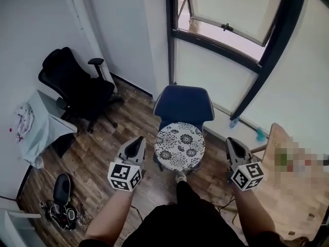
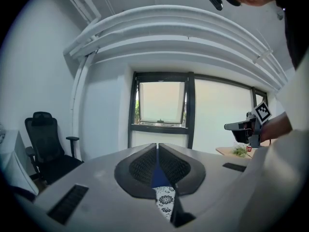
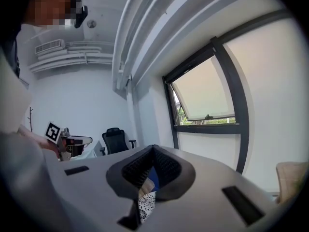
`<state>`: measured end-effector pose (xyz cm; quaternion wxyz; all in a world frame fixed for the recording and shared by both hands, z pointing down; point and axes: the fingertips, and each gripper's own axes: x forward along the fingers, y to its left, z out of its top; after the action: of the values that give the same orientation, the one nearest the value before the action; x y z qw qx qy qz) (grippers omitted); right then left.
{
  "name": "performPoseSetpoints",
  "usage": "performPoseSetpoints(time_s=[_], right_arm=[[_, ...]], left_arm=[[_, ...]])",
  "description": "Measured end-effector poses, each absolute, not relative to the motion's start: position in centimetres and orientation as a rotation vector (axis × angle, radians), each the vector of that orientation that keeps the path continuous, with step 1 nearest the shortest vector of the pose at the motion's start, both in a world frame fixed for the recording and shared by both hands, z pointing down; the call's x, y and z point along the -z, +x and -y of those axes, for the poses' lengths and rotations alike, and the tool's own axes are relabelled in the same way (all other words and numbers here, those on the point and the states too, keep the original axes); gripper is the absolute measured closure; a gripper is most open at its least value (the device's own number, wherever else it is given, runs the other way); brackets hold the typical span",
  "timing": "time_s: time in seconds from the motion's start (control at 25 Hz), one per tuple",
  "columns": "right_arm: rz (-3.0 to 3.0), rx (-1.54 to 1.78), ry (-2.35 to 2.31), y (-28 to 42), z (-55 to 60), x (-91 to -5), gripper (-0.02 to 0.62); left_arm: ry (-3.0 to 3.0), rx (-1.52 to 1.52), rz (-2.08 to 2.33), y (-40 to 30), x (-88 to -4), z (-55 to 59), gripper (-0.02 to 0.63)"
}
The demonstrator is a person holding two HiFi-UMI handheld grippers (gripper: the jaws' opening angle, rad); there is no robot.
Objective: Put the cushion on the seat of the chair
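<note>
The round black-and-white floral cushion (image 1: 180,145) lies flat on the seat of the blue chair (image 1: 184,103) in the head view. My left gripper (image 1: 138,142) hovers just left of the cushion, shut and empty. My right gripper (image 1: 232,144) hovers to the cushion's right, also shut and empty. In the left gripper view the left gripper (image 2: 157,146) has its jaws together, with the cushion (image 2: 165,200) showing below them. The right gripper view shows the same for my right gripper (image 3: 153,149), with a strip of cushion (image 3: 146,203) beneath.
A black office chair (image 1: 77,86) stands at the back left beside a cloth-covered table (image 1: 41,127). A wooden table (image 1: 288,189) is at the right. A tilted-open window (image 1: 231,19) is behind the blue chair. Cables and a black object (image 1: 61,199) lie on the floor at left.
</note>
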<state>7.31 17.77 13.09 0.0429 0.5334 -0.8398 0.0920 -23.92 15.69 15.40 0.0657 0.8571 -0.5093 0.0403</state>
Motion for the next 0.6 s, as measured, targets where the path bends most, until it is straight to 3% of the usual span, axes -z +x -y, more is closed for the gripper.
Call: performPoseSetpoints(time_s=[0.6], right_arm=[[2.577,-0.299,1.674,6.5,-17.3,-13.7,0.571]], left_arm=[[2.591,-0.107,1.564,-22.2,-15.7,-15.1,0.590]])
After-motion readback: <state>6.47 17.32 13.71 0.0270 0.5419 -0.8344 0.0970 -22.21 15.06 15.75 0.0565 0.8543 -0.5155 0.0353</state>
